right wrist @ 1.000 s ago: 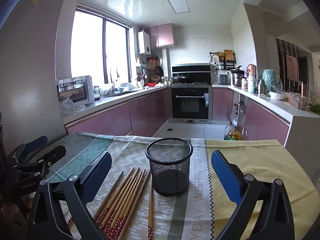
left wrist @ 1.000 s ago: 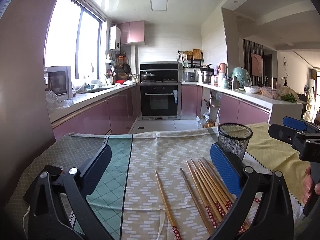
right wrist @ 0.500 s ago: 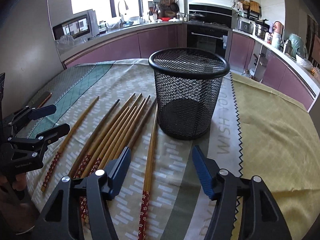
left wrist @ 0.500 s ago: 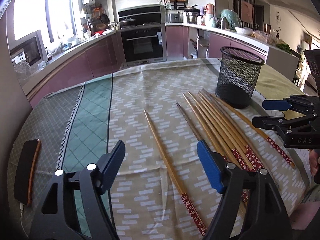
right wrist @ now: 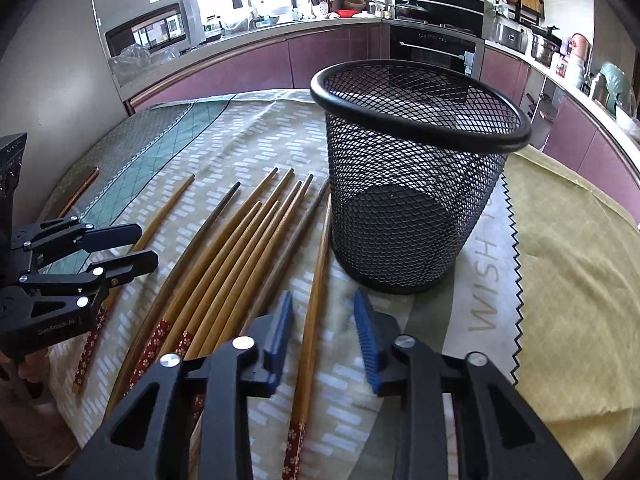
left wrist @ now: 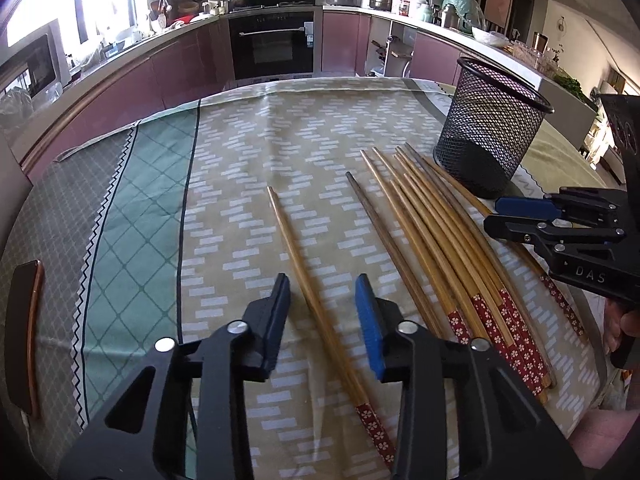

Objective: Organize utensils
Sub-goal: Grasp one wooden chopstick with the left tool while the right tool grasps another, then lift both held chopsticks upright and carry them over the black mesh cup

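Bamboo chopsticks (left wrist: 430,236), red floral ends

The left gripper (left wrist: 323,298) is matte black plastic, with 2 angular arms that narrow toward the fingers (left wrist: 367,320). Each finger carries a ribbed blue pad on its inner face. Behind the pads sit 4 round silver screws, 2 on each arm, and behind those each arm has a triangular cut-out.

The right gripper (right wrist: 323,314) has the same build: black arms, blue ribbed pads, 4 silver screws. Seen side-on from the left wrist, its black body bears pale raised lettering reading "DAS". The left gripper's body, seen from the right wrist, also carries small pale lettering, too small to read.
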`<state>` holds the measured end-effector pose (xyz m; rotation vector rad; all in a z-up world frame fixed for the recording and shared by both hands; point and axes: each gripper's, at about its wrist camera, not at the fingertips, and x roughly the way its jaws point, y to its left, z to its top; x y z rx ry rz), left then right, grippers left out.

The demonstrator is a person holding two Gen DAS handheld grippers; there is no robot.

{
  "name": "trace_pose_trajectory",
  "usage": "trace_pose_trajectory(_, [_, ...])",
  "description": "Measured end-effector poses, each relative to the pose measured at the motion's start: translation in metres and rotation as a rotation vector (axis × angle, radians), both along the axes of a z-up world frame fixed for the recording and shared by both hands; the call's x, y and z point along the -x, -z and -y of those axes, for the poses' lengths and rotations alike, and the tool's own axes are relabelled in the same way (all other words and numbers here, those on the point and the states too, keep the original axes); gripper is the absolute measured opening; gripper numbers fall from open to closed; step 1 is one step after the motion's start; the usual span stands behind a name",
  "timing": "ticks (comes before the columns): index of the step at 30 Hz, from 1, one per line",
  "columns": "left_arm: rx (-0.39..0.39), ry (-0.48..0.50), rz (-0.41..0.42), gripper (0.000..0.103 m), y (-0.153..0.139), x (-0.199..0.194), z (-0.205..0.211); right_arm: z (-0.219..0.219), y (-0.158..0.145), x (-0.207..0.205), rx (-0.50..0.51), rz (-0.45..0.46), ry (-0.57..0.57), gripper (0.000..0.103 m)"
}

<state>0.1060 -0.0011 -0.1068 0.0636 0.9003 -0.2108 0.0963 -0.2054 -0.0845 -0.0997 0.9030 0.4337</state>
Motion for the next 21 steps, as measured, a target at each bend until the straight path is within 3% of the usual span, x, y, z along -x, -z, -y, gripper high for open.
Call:
trace_pose_trajectory(3, [0.032, -0.021, -0.011, 0.012, -0.002, -0.002, -0.004, 0.006, 0.001, -0.002, -0.05, -0.023, 0.005, 0.006])
trace_pose_trajectory(11, [0.108, -0.033, 0.003, 0.008, -0.01, 0.004, -0.011, 0.016, -0.009, 0.01, -0.132, -0.002, 0.004, 0.006])
trace_pose_trajectory(21, [0.244, 0.094, 0.082, 0.007, -0.059, 0.022, -0.011, 0.044, -0.048, 0.036, -0.292, 0.11, -0.026, 0.006])
